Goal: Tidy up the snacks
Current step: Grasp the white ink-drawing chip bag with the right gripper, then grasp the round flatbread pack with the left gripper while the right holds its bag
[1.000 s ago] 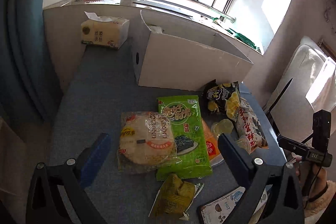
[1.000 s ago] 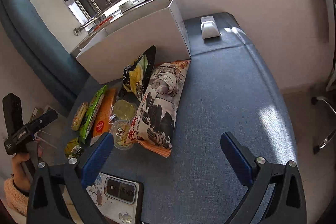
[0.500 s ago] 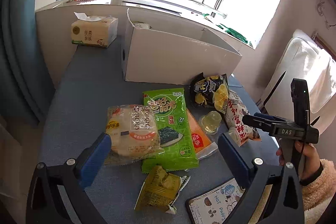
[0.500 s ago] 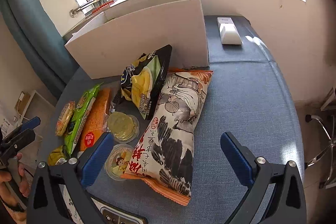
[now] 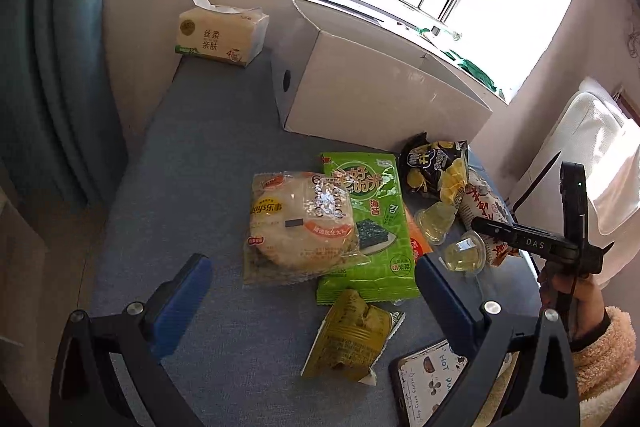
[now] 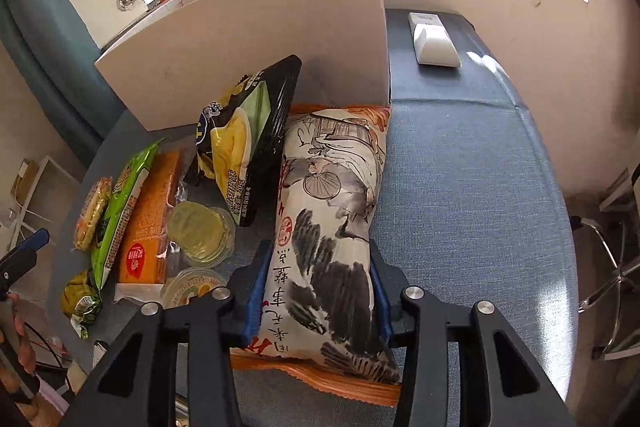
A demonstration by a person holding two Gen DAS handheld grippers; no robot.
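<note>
My right gripper (image 6: 318, 291) is shut on the near end of a long white snack bag with ink drawings and an orange edge (image 6: 332, 211), which lies on the blue table. A black chip bag (image 6: 248, 143) leans on it at the left. My left gripper (image 5: 312, 291) is open and empty above a round rice cracker pack (image 5: 298, 227), a green seaweed bag (image 5: 368, 223) and a small olive packet (image 5: 352, 335). Two clear jelly cups (image 5: 436, 223) lie beside an orange pack (image 6: 150, 223). A white cardboard box (image 5: 380, 99) stands behind the snacks.
A tissue pack (image 5: 220, 39) sits at the back left by the wall. A white remote-like device (image 6: 432, 39) lies right of the box. A phone (image 5: 428, 379) lies at the near table edge. A chair base (image 6: 612, 267) stands off the right edge.
My right gripper has moved forward and closed on the white ink-drawing bag. My left gripper has shifted a little, still open over the snacks.
</note>
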